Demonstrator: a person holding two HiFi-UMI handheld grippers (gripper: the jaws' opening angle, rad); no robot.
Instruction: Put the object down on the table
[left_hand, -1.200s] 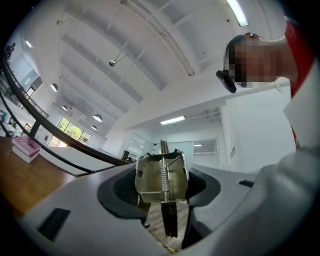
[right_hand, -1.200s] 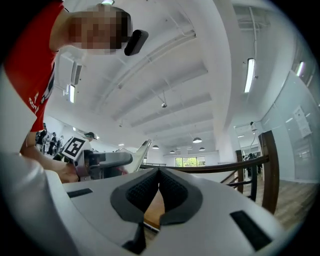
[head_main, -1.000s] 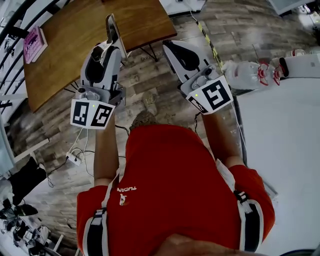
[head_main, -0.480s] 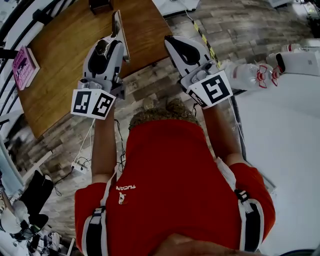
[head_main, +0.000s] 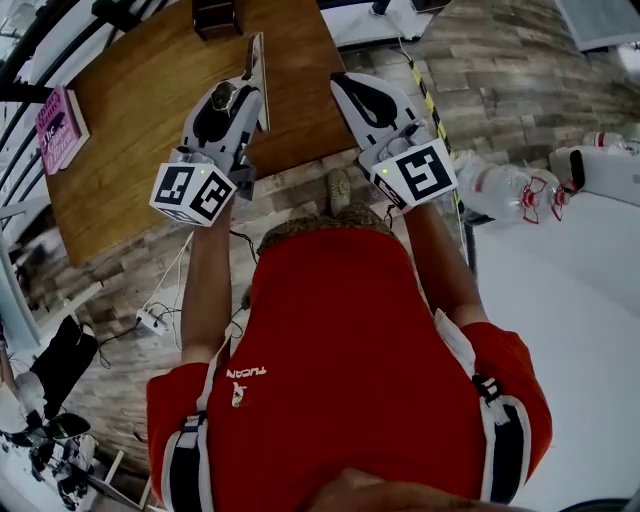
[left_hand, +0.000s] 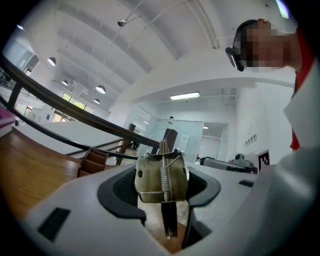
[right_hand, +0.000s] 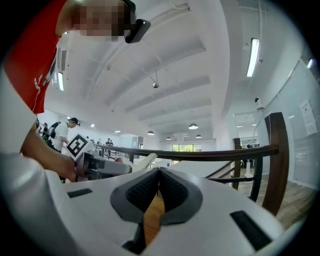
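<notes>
Thin board (head_main: 256, 65) with metal spring clip (left_hand: 162, 175), upright, edge-on in left gripper (head_main: 245, 105)

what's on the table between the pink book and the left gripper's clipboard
Nothing: the head view shows bare wooden table between the pink book and the clipboard.

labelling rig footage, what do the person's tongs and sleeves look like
The left tongs and right tongs are white shells with black textured pads. Each carries a cube of black-and-white square markers, left cube and right cube, with a small green light. The person wears a red short-sleeved shirt and black straps.
</notes>
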